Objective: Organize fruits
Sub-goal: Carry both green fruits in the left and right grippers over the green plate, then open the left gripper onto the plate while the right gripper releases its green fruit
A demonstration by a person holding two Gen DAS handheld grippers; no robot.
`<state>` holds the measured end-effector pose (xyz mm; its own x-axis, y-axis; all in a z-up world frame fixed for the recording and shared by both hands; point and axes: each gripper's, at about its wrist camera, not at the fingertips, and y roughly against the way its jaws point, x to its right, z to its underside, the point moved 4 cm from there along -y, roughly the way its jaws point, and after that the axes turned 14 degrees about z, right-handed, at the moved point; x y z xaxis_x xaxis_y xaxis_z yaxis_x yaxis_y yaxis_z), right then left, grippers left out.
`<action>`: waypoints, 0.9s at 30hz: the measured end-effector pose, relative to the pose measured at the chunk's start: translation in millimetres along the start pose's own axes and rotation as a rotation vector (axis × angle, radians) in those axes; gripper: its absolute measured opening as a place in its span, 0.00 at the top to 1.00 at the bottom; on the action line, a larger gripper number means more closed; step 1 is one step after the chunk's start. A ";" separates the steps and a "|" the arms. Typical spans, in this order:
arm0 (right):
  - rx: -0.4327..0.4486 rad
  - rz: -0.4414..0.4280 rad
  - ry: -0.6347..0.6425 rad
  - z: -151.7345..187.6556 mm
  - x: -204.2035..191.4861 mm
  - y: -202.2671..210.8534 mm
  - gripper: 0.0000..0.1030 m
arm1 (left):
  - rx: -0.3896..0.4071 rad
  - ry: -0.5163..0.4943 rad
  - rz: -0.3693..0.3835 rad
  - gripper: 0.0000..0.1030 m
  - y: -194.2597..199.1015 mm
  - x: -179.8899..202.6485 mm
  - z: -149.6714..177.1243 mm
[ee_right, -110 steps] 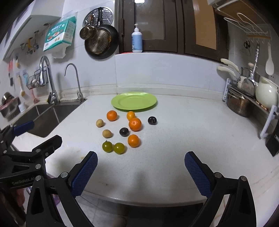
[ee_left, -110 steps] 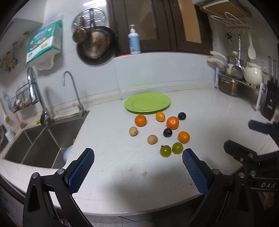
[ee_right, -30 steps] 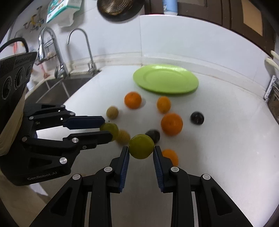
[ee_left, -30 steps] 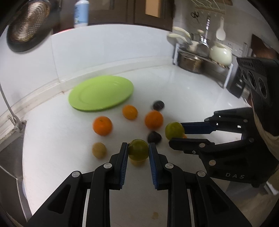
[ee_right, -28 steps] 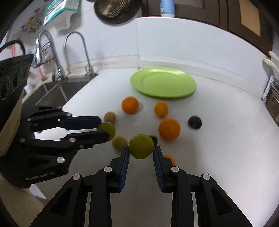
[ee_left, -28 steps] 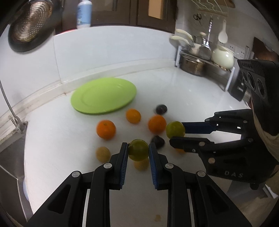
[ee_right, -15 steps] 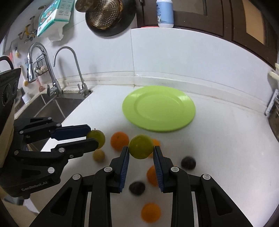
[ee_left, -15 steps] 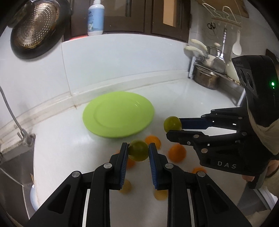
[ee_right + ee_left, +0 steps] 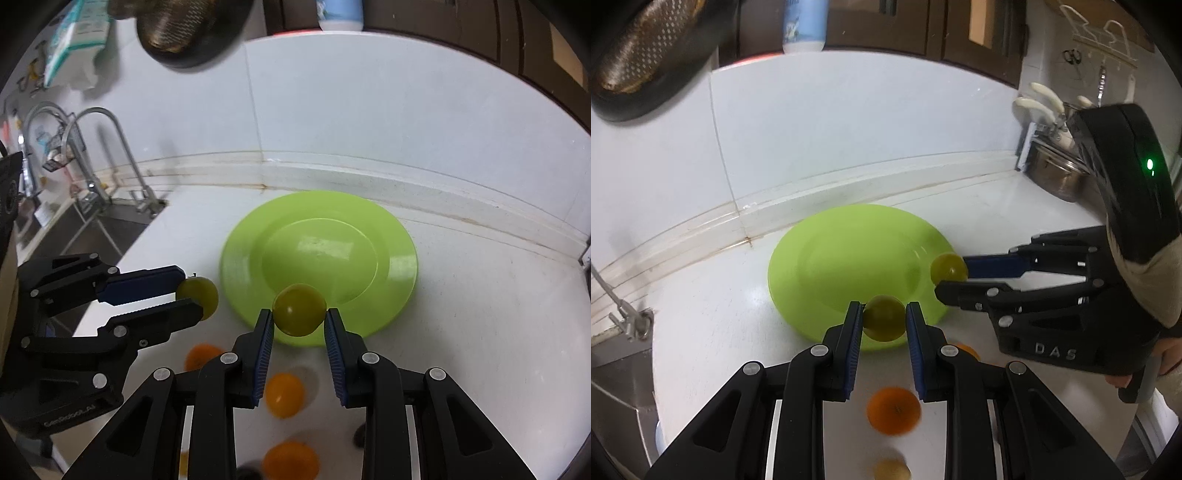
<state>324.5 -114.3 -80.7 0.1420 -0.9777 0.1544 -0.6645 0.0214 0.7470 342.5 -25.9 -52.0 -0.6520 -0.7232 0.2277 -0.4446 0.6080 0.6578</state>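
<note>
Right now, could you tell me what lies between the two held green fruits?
Only the plate's near rim, seen in both wrist views, between left fruit and right fruit.

You get even, cool indoor light with soft shadows only; a pale glare patch sits on the green plate (image 9: 318, 243). Fisheye bending curves the wall edge and blackens the corners. The oranges (image 9: 893, 410) low on the tabletop (image 9: 480, 295) smear with motion blur, as does the hanging pan (image 9: 184, 29)

I see a white kitchen counter (image 9: 480, 314) against a white tiled wall (image 9: 369, 110), dark wooden cabinets (image 9: 960, 29) above, a steel sink (image 9: 92, 229) with curved taps (image 9: 110, 147) at left.
</note>
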 end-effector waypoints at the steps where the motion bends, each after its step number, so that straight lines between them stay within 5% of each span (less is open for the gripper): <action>1: -0.015 0.001 -0.001 -1.3 0.4 -6.1 0.71 | -0.008 0.009 0.004 0.76 -4.2 -3.1 -1.2; 17: -0.114 0.001 -0.005 -1.6 0.4 -49.3 0.71 | -0.100 0.100 -0.005 0.73 -49.0 -32.9 1.6; 21: -0.112 0.009 -0.030 -0.8 3.3 -46.9 0.59 | -0.096 0.110 -0.019 0.68 -42.2 -34.0 2.8; 27: -0.073 0.031 -0.047 3.2 6.2 -22.1 0.59 | -0.067 0.121 -0.061 0.61 -15.0 -27.7 7.2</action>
<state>337.7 -121.5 -98.3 0.0861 -0.9850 0.1492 -0.6127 0.0658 0.7876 362.8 -12.6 -73.3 -0.5445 -0.7949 0.2676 -0.4364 0.5410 0.7189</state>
